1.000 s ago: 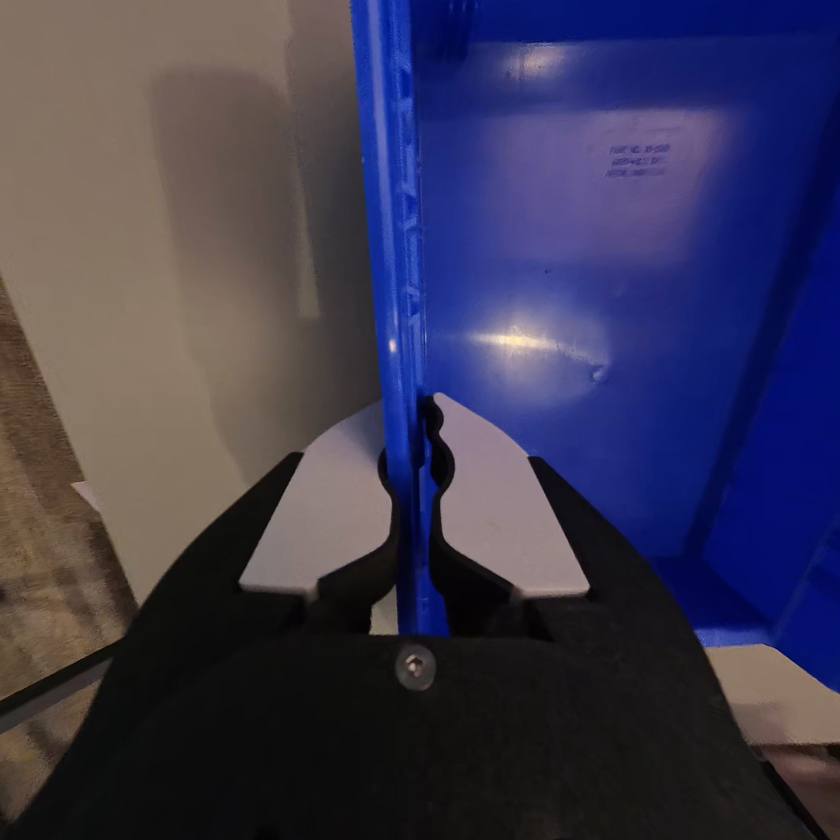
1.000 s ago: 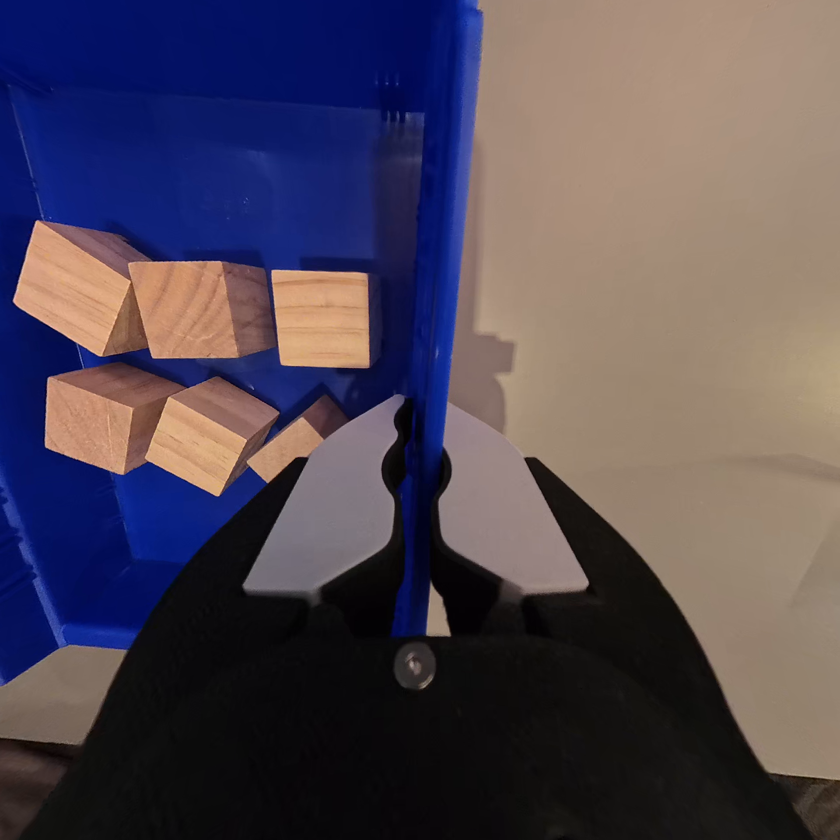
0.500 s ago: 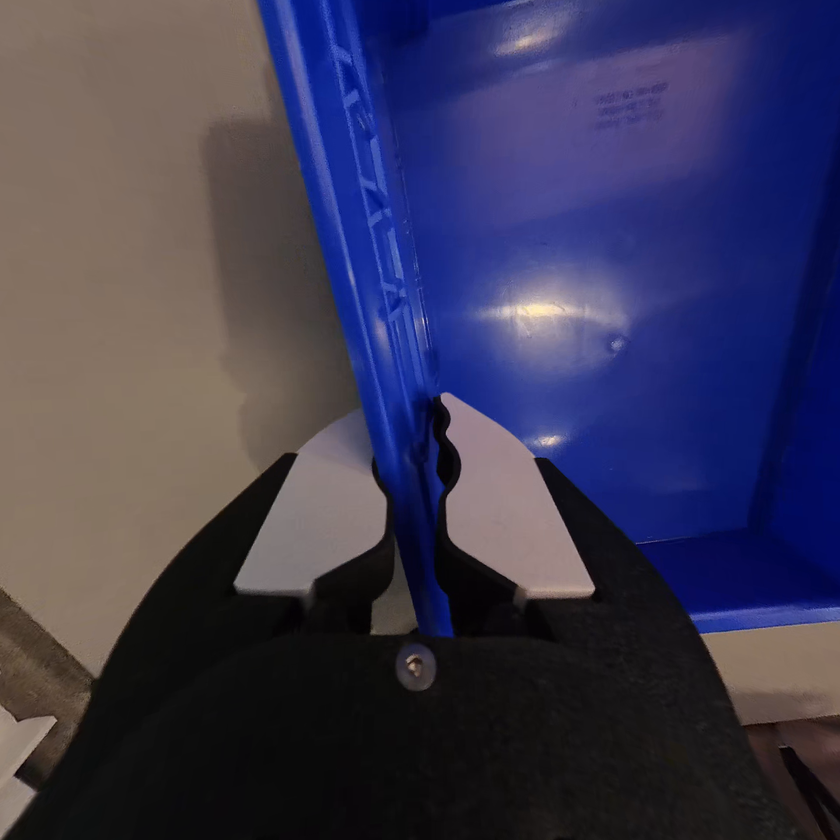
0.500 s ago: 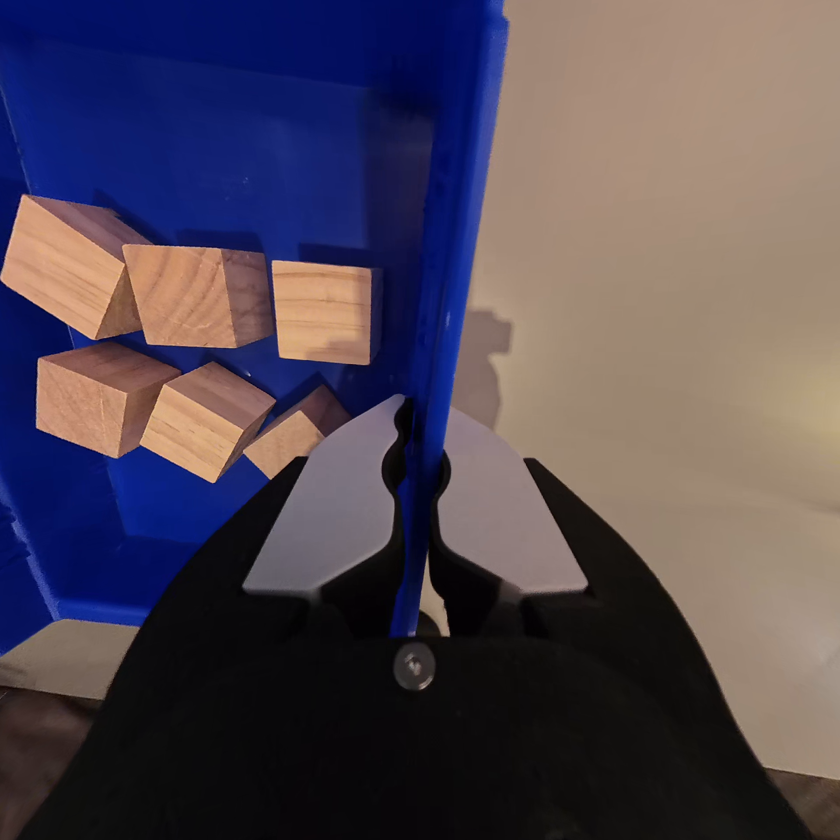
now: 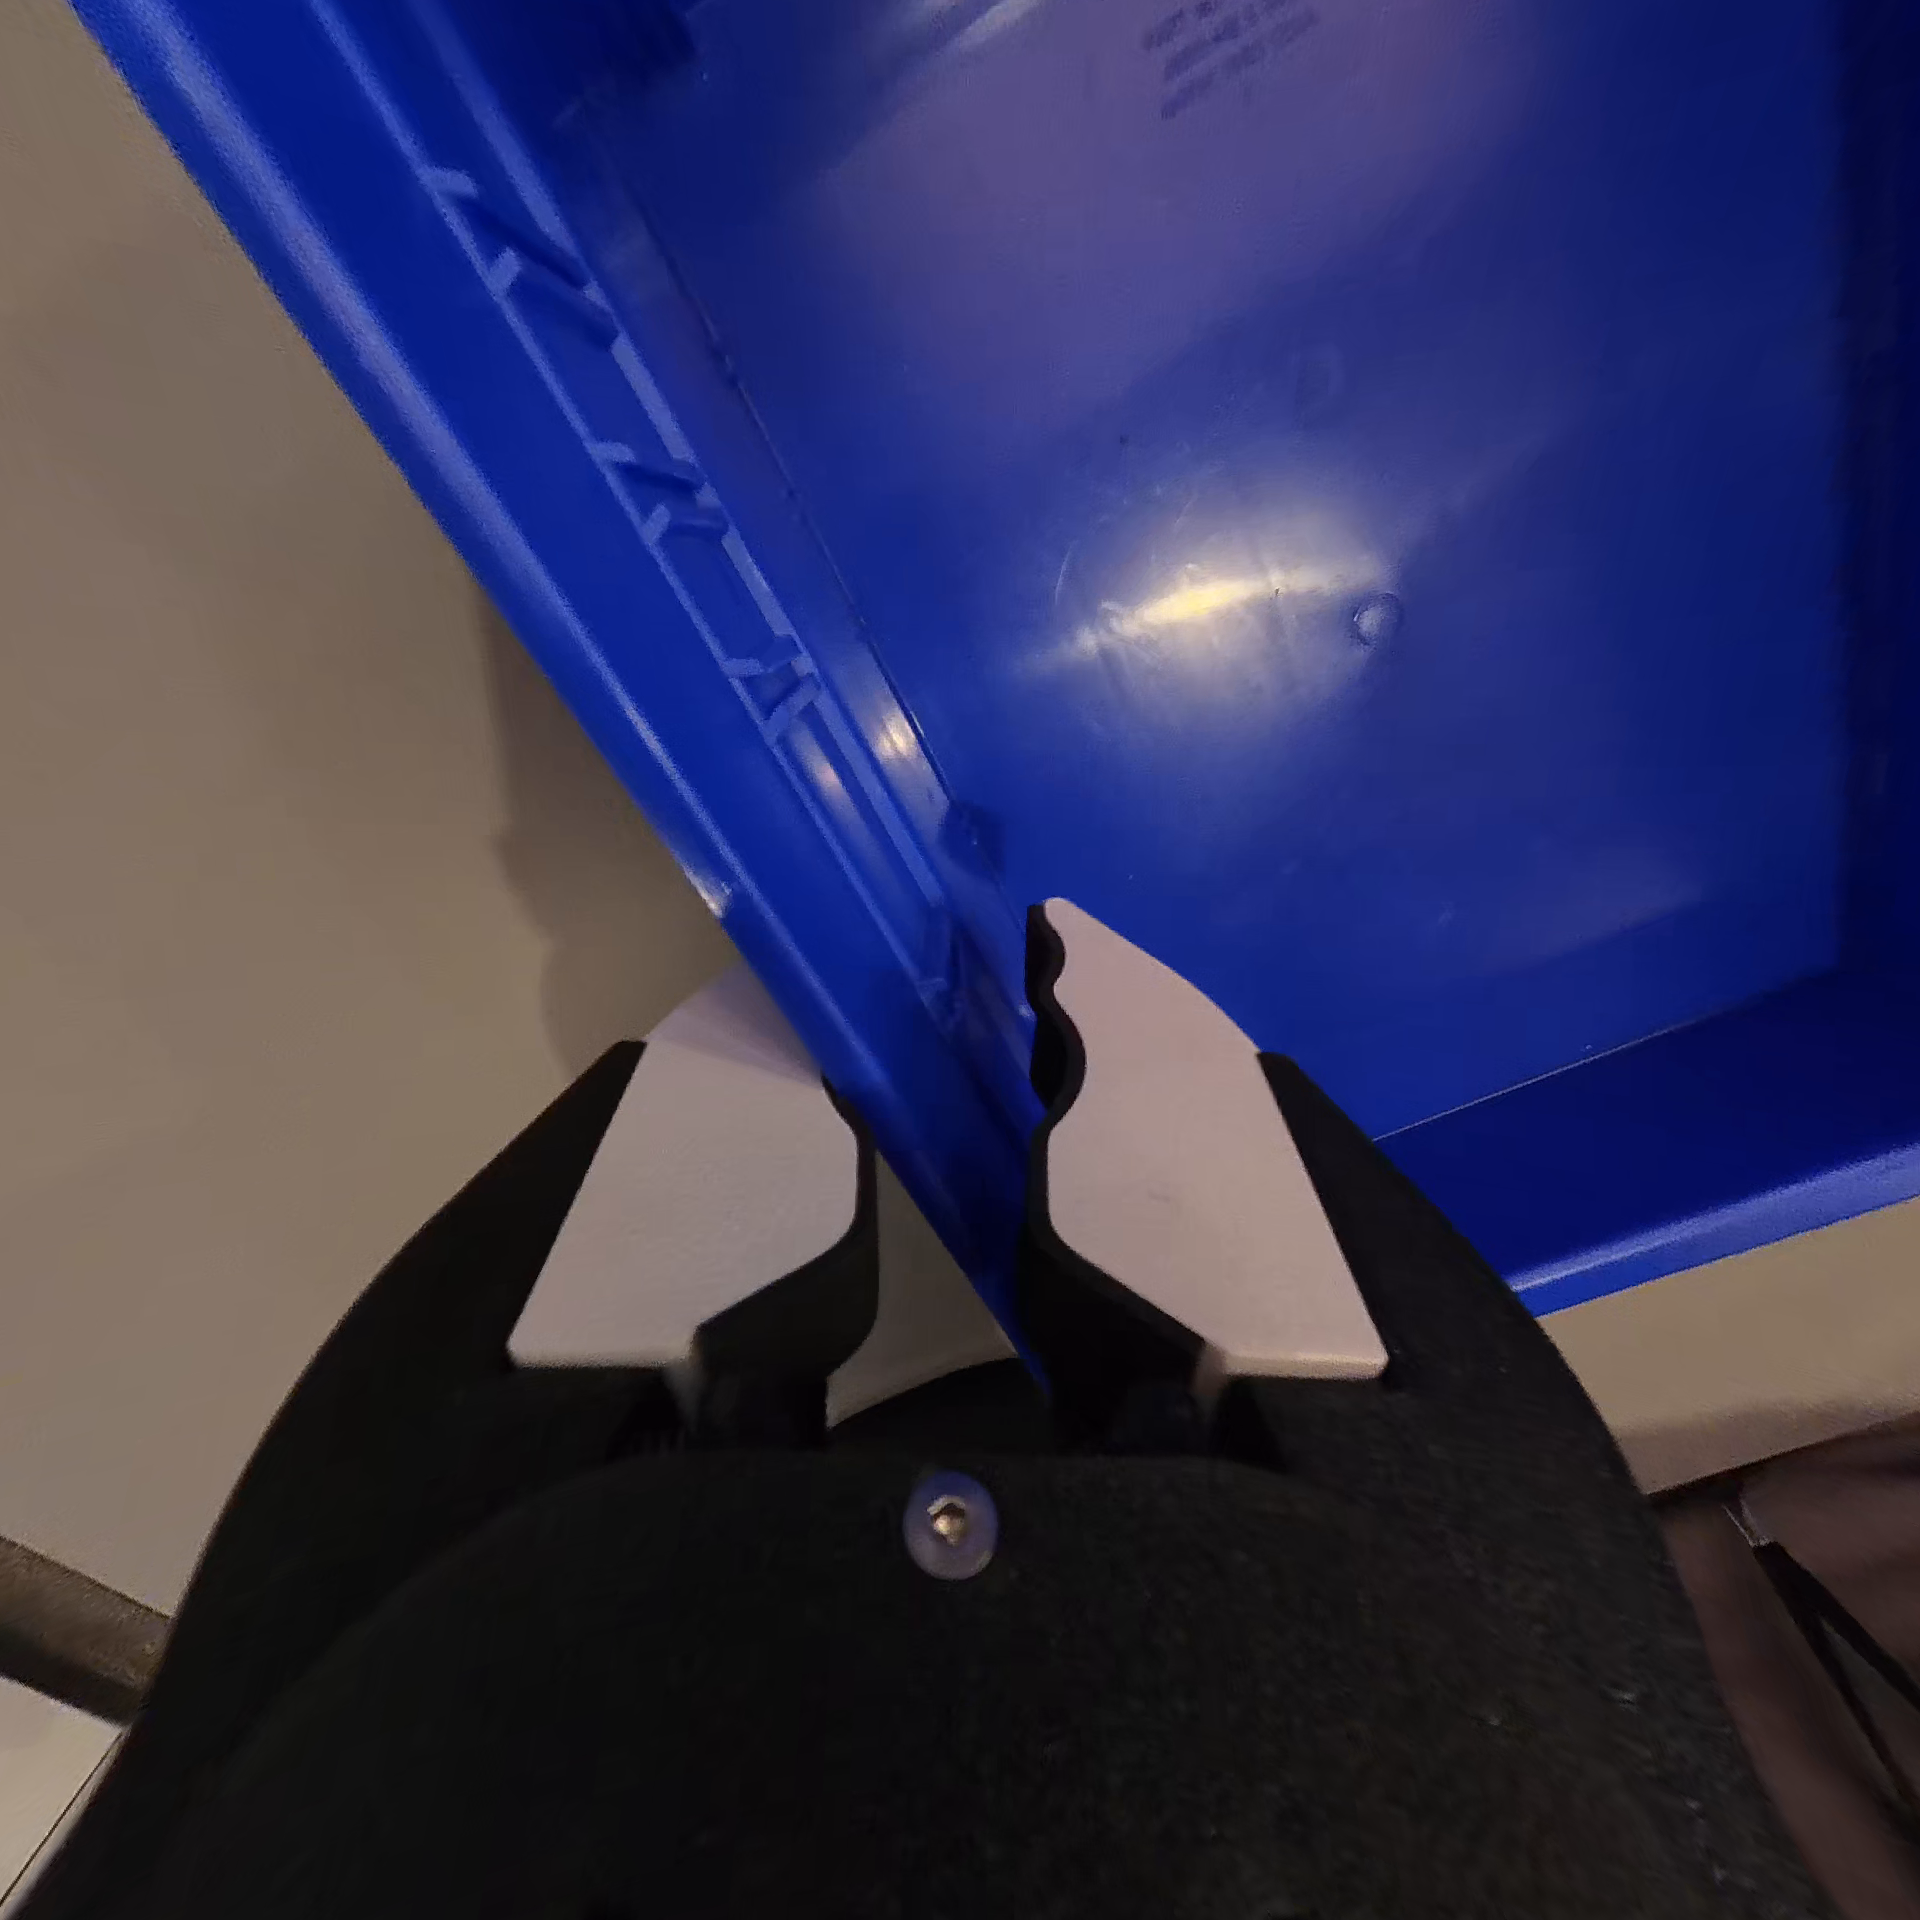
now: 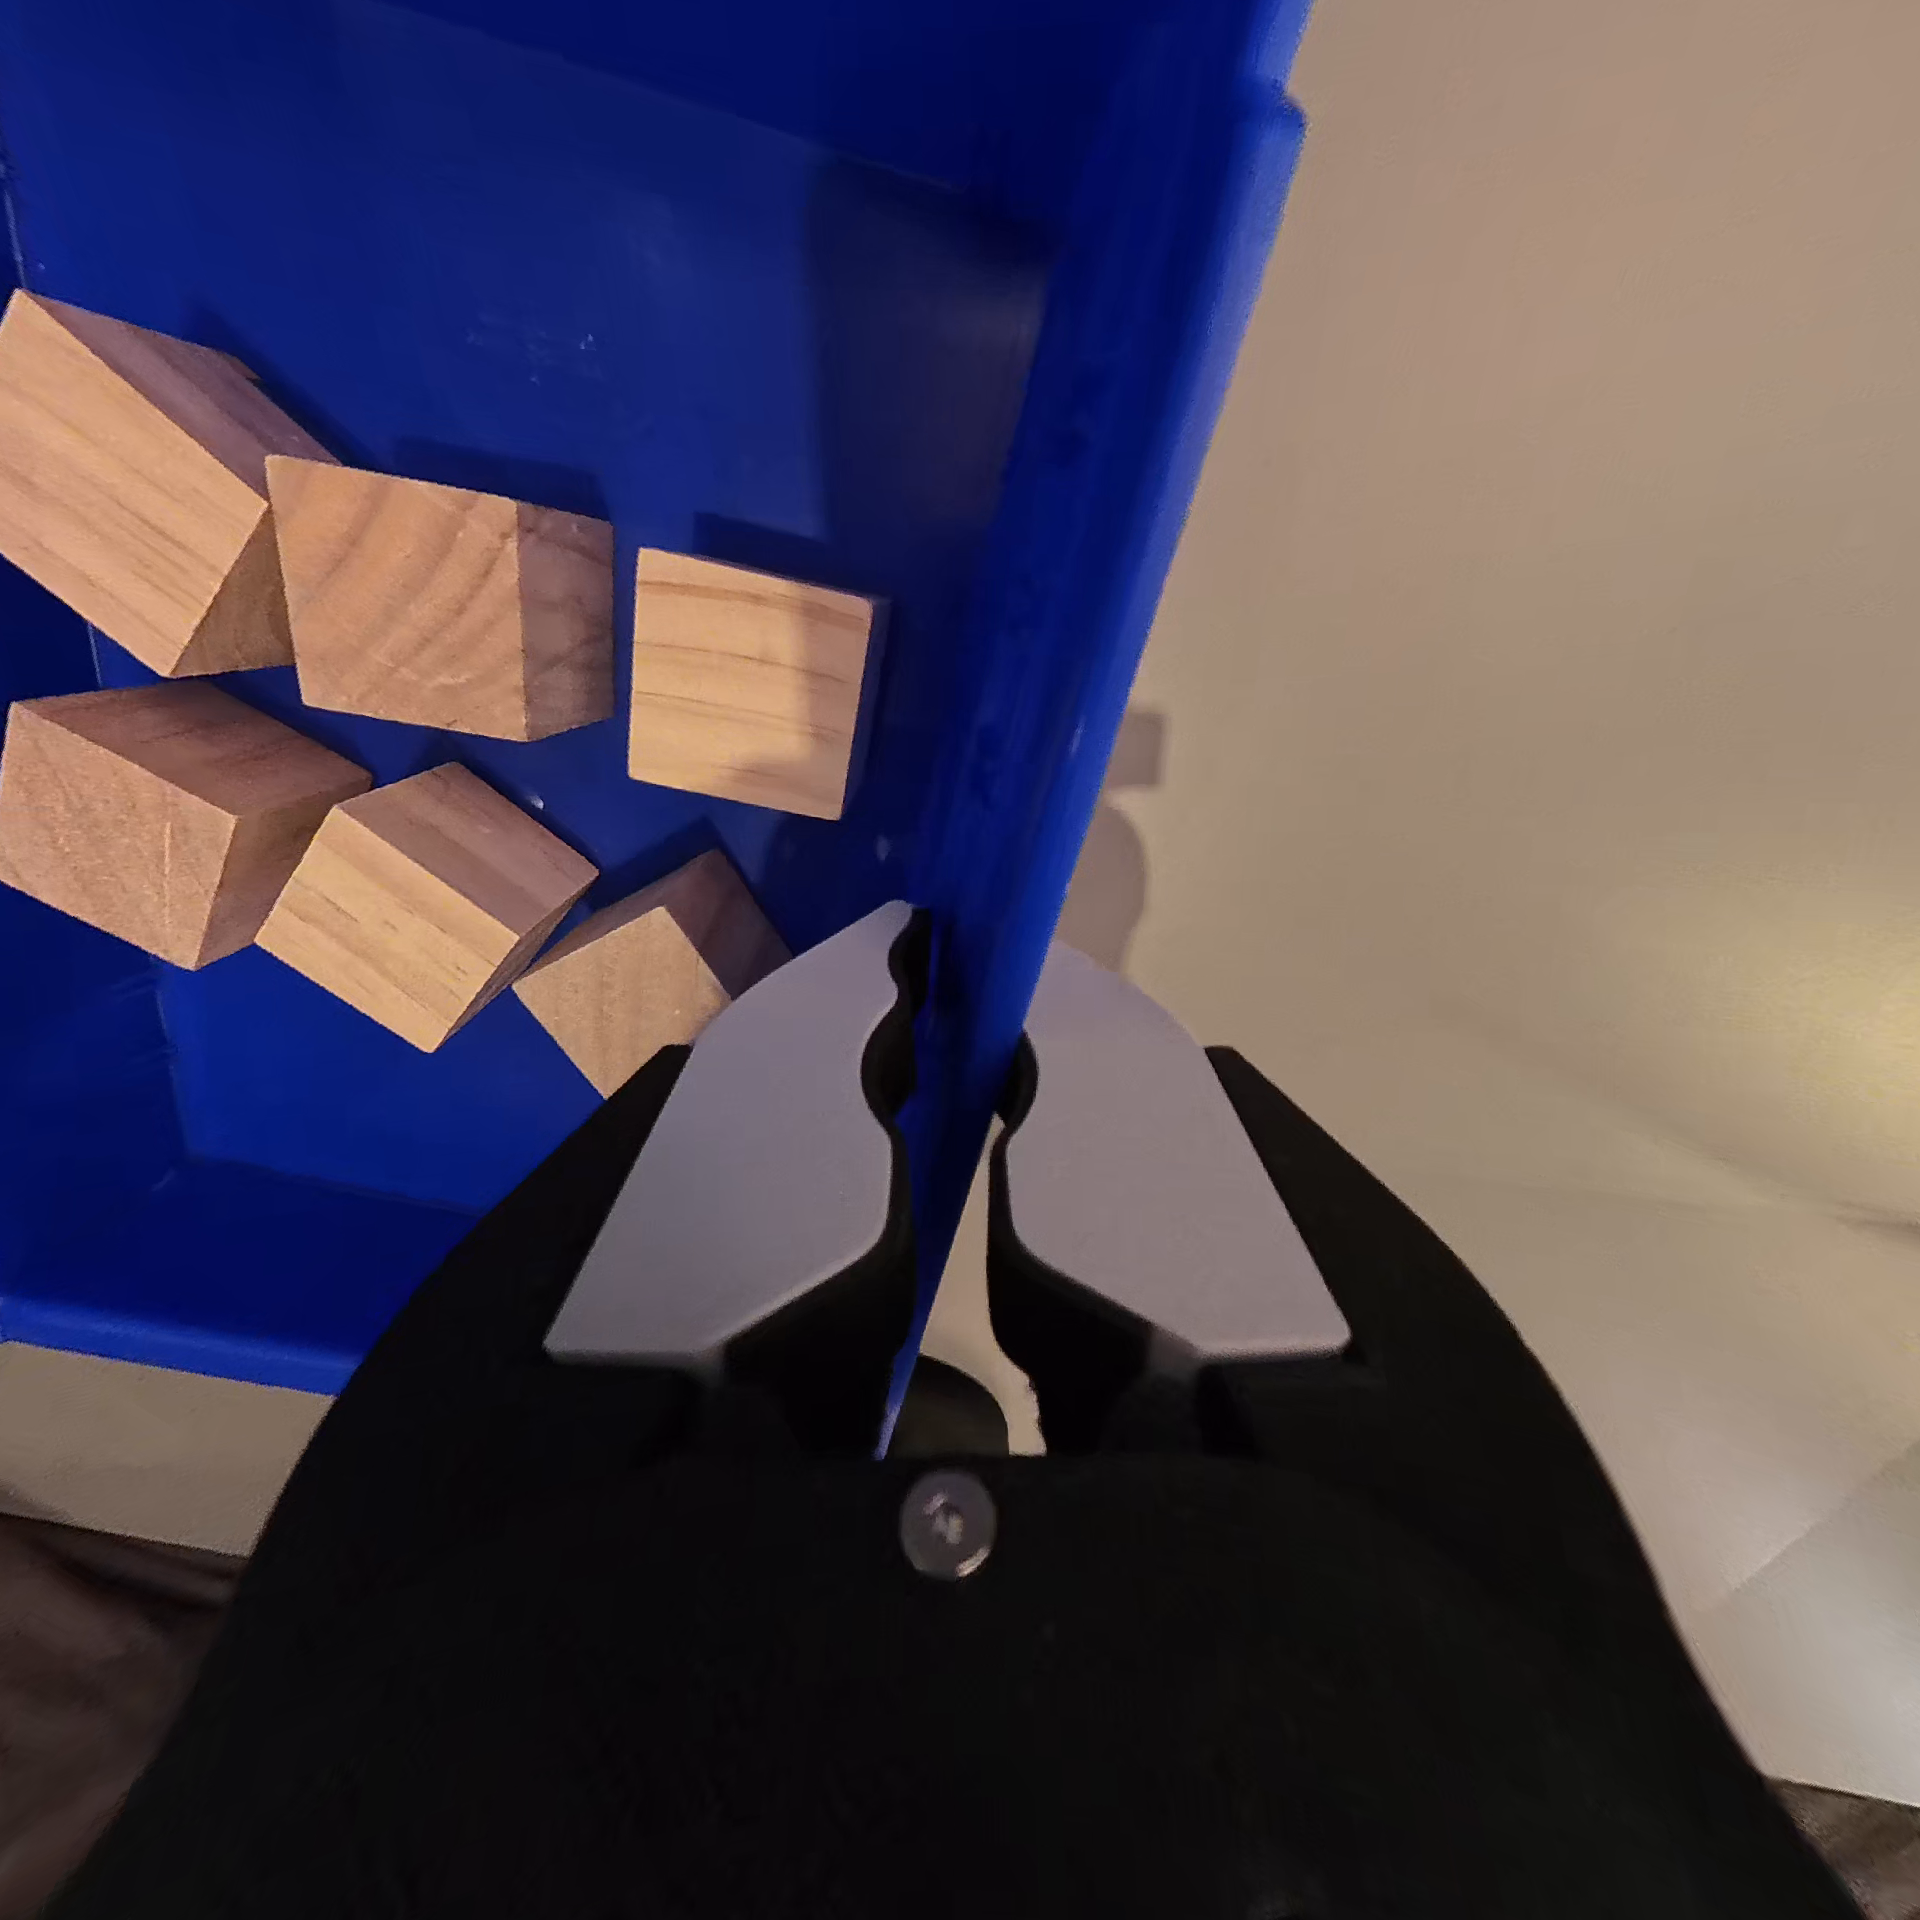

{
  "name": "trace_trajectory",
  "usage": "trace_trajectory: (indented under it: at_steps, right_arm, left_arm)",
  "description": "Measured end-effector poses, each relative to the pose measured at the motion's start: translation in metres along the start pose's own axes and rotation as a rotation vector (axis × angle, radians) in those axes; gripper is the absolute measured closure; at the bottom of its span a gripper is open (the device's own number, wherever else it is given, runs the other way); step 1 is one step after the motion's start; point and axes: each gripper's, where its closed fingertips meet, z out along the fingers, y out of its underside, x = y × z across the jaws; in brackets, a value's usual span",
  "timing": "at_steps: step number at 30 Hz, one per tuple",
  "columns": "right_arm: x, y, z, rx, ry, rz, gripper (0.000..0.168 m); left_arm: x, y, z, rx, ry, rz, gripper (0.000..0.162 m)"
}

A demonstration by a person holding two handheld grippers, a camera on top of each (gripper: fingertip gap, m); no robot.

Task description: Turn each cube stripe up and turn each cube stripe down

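Note:
Several plain wooden cubes lie in a cluster on the floor of a blue plastic bin, to the left of my right gripper. No stripe shows on any face I can see. My right gripper is shut on the bin's right side wall. In the left wrist view the bin's left wall runs slantwise between the fingers of my left gripper. Its jaws stand parted around the wall, with the left fingertip hidden behind the rim. No cubes show in that view.
The bin rests on a beige tabletop, which also shows in the left wrist view. The table's near edge and dark floor lie below the bin. A dark rod crosses the lower left of the left wrist view.
The left jaws have spread wider around the wall, and the wall now slants far more across that view. The right gripper still pinches its wall, and the cubes look closer.

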Motion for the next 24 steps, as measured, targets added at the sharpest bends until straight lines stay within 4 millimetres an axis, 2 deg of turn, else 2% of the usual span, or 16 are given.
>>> trace_trajectory:
  at_steps: [1, 3, 5, 6, 8, 15, 17, 20, 22, 24]
  right_arm:
    - [0.000, -0.001, 0.000, 0.008, -0.009, 0.006, 0.157]
    - [-0.005, -0.002, 0.005, 0.012, -0.048, 0.026, 0.148]
    - [-0.004, 0.003, 0.012, -0.037, -0.046, 0.026, 0.147]
    - [-0.001, 0.003, 0.013, -0.037, -0.024, 0.022, 0.155]
    - [-0.003, 0.003, 0.012, -0.038, -0.052, 0.034, 0.158]
    - [-0.005, 0.003, 0.015, -0.035, -0.130, 0.076, 0.159]
    - [-0.004, 0.004, 0.017, -0.057, -0.107, 0.068, 0.159]
    - [-0.005, 0.004, 0.017, -0.088, -0.105, 0.077, 0.159]
    - [-0.005, 0.003, 0.020, -0.102, -0.127, 0.065, 0.159]
    - [-0.005, 0.004, 0.021, -0.118, -0.151, 0.053, 0.159]
  left_arm:
    - [0.000, 0.000, 0.000, -0.001, -0.002, -0.004, 0.135]
    - [0.000, 0.000, 0.000, -0.001, -0.003, -0.012, 0.136]
    - [0.000, 0.001, 0.000, -0.009, -0.001, -0.006, 0.135]
    - [0.001, 0.002, -0.001, -0.014, 0.003, 0.005, 0.133]
    - [0.003, 0.004, -0.003, -0.022, 0.035, 0.033, 0.130]
    - [0.004, -0.004, -0.039, 0.141, 0.110, 0.098, 0.127]
    - [-0.003, -0.007, -0.057, 0.219, 0.108, 0.085, 0.130]
    - [-0.019, -0.012, -0.093, 0.378, 0.093, 0.057, 0.135]
    - [-0.033, -0.013, -0.127, 0.529, 0.068, 0.036, 0.139]
    - [-0.053, -0.011, -0.170, 0.729, 0.016, -0.009, 0.142]
